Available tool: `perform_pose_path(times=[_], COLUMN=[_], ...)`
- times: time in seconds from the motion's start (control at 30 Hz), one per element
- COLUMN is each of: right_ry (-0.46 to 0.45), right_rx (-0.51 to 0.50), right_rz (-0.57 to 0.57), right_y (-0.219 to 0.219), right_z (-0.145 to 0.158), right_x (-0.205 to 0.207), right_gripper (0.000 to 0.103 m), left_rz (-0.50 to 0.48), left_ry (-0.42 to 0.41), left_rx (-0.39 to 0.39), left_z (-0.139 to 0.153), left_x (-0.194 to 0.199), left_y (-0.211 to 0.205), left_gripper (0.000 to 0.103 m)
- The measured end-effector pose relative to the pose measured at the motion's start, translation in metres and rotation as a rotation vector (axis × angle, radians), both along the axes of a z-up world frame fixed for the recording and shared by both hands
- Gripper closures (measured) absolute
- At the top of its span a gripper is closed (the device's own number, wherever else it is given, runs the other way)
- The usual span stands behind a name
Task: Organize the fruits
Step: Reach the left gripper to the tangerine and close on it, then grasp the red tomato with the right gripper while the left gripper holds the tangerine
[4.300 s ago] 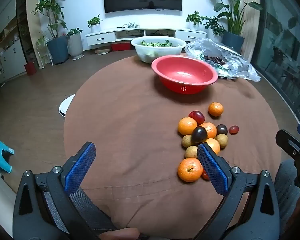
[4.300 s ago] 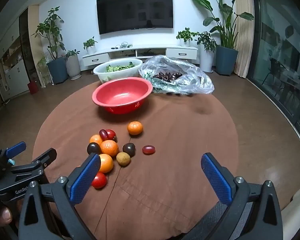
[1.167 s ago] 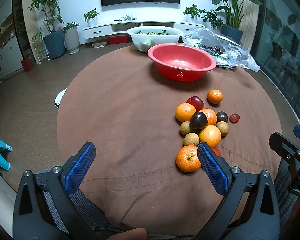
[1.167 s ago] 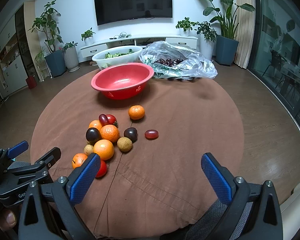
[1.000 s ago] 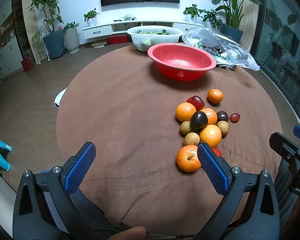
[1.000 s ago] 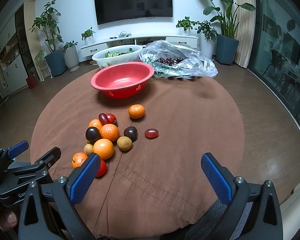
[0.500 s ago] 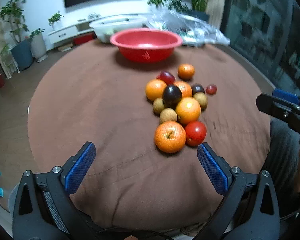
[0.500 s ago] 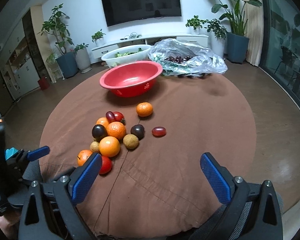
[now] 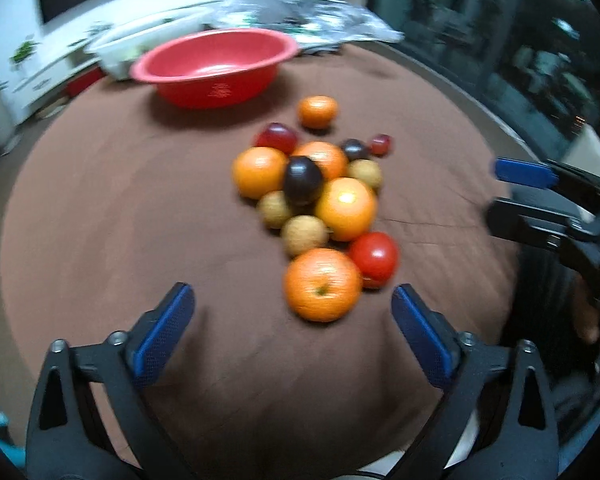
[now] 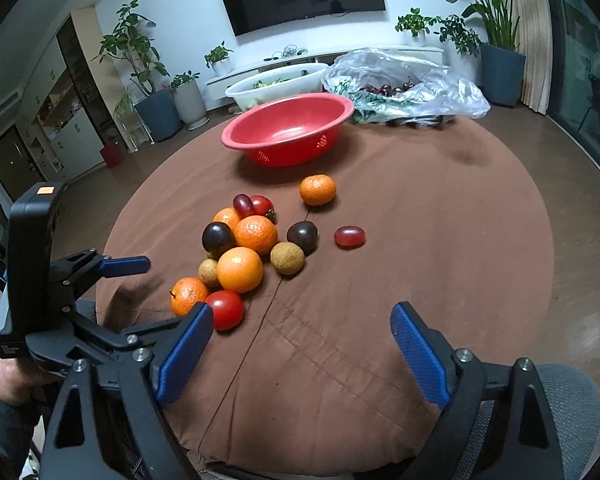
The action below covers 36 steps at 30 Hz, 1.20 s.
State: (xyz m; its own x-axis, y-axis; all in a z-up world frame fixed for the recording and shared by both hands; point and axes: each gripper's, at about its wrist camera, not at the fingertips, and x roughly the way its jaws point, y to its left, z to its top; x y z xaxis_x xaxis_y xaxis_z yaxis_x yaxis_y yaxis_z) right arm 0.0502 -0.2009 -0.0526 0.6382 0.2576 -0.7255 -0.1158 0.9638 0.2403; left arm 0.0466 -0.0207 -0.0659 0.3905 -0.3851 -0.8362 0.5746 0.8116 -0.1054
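Round table, brown cloth (image 10: 440, 240). Far side: red bowl (image 10: 288, 130), empty, upright; white tub (image 10: 276, 84) of greens and plastic bag (image 10: 404, 88) behind it. Fruit pile (image 10: 252, 248) at centre-left, running from near edge toward the bowl; lone orange (image 10: 318, 189) and red grape (image 10: 349, 237) just apart.

Left gripper (image 9: 292, 324): fingers wide, just been closing, empty, nearest orange (image 9: 322, 284) just beyond.

Right gripper (image 10: 300, 344): wide, just been closing, empty; tomato (image 10: 225, 309) beside its left finger.

Matt brown cloth with a stitched seam covers the table (image 10: 440, 240), the red bowl (image 10: 288, 132) looks smooth glossy plastic, the bag (image 10: 412, 84) crinkly clear film.
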Motion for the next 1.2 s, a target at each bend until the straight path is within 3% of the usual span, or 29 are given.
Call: perform_pose_path(times=[0.13, 0.3, 0.37, 0.43, 0.6, 0.87, 1.2], right_ry=[0.041, 0.047, 0.054, 0.063, 0.069, 0.082, 0.098], right_rx=[0.040, 0.042, 0.052, 0.059, 0.044, 0.007, -0.123], right_rz=[0.024, 0.049, 0.056, 0.067, 0.108, 0.205, 0.264], right_y=[-0.001, 0.003, 0.004, 0.006, 0.017, 0.048, 0.076], right_z=[-0.006, -0.009, -0.010, -0.012, -0.013, -0.021, -0.036], right_x=[0.004, 0.005, 0.004, 0.006, 0.009, 0.027, 0.042], right_gripper=[0.016, 0.020, 0.021, 0.024, 0.027, 0.038, 0.058], left_rz=[-0.069, -0.139, -0.146, -0.140, -0.114, 0.009, 0.108], left_ry=[0.039, 0.058, 0.055, 0.055, 0.069, 0.054, 0.043], left_rx=[-0.021, -0.059, -0.059, -0.063, -0.093, -0.136, -0.177], left_z=[-0.005, -0.004, -0.004, -0.004, -0.003, 0.008, 0.015], left_x=[0.005, 0.002, 0.001, 0.003, -0.002, -0.006, -0.010], left_y=[-0.004, -0.009, -0.009, -0.007, 0.007, 0.040, 0.063], left_gripper=[0.043, 0.058, 0.058, 0.066, 0.066, 0.066, 0.066])
